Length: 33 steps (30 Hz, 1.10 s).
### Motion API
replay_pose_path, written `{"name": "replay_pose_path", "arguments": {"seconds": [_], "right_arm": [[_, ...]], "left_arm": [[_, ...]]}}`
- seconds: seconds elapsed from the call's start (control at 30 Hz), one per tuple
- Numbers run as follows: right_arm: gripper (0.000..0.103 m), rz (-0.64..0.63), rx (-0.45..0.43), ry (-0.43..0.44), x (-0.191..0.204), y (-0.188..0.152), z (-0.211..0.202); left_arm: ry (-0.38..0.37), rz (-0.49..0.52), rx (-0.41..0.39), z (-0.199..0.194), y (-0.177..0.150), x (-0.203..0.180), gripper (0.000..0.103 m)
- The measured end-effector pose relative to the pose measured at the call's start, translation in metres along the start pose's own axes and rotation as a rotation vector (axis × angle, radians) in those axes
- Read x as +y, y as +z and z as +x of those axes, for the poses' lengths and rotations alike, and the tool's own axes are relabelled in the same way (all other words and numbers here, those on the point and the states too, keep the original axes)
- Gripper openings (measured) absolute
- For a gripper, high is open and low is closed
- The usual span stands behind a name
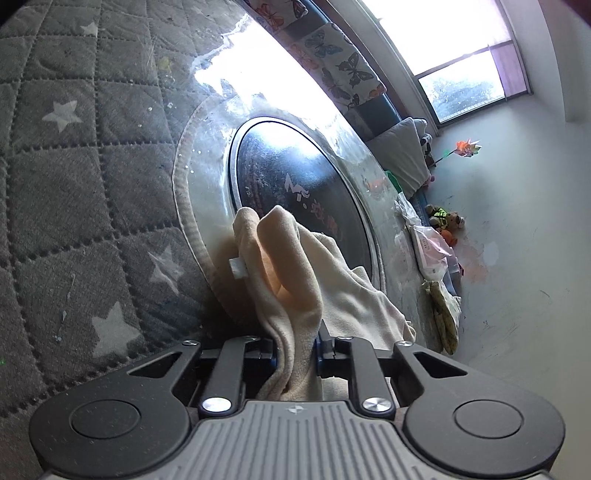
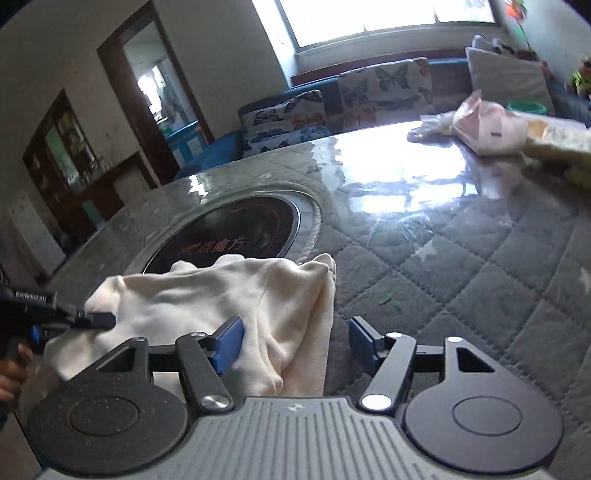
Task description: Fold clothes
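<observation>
On the quilted table cover (image 2: 461,266), beside the dark round hob (image 2: 229,236), we pinch the cream garment (image 2: 207,295) tight in our left gripper (image 1: 295,350). Our right gripper (image 2: 295,343) stands wide, its pads off the cloth draped between them.

This is a lived-in home, most likely a sitting or dining room: a blue sofa (image 2: 221,147) with butterfly-print cushions (image 2: 384,90) runs under a bright window (image 2: 362,18), and a dark wooden doorway (image 2: 147,74) opens onto another room. The desk wears a grey quilted cover with white stars (image 2: 480,266) under clear plastic, with a round black glass cooktop (image 2: 229,232) sunk into it (its printed lettering is not clear). Small stuffed toys (image 1: 445,219) and an orange pinwheel (image 1: 467,147) sit by the pale wall.
</observation>
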State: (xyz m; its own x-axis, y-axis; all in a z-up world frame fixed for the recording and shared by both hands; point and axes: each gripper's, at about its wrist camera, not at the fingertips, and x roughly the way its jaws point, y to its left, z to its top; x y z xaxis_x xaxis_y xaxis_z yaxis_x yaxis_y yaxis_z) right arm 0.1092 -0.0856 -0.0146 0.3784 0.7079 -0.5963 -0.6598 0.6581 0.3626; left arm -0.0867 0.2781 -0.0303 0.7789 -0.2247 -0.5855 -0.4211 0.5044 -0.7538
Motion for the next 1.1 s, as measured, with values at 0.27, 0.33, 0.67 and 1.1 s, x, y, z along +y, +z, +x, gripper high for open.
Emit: {"name": "replay_pose_path", "arguments": {"seconds": [0.27, 0.33, 0.67, 1.1], "right_arm": [[0.028, -0.013, 0.012, 0.019, 0.015, 0.003, 0.008], [0.039, -0.002, 0.009, 0.019, 0.014, 0.003, 0.008], [0.015, 0.041, -0.031, 0.029, 0.016, 0.002, 0.005], [0.013, 0.004, -0.229, -0.104, 0.002, 0.014, -0.083]], "left_arm": [[0.004, 0.008, 0.003, 0.001, 0.0, -0.002, 0.019], [0.004, 0.01, 0.004, 0.002, 0.0, -0.003, 0.019], [0.024, 0.112, 0.0, 0.002, 0.001, -0.022, 0.018], [-0.119, 0.331, 0.068, 0.049, 0.002, -0.125, 0.016]]}}
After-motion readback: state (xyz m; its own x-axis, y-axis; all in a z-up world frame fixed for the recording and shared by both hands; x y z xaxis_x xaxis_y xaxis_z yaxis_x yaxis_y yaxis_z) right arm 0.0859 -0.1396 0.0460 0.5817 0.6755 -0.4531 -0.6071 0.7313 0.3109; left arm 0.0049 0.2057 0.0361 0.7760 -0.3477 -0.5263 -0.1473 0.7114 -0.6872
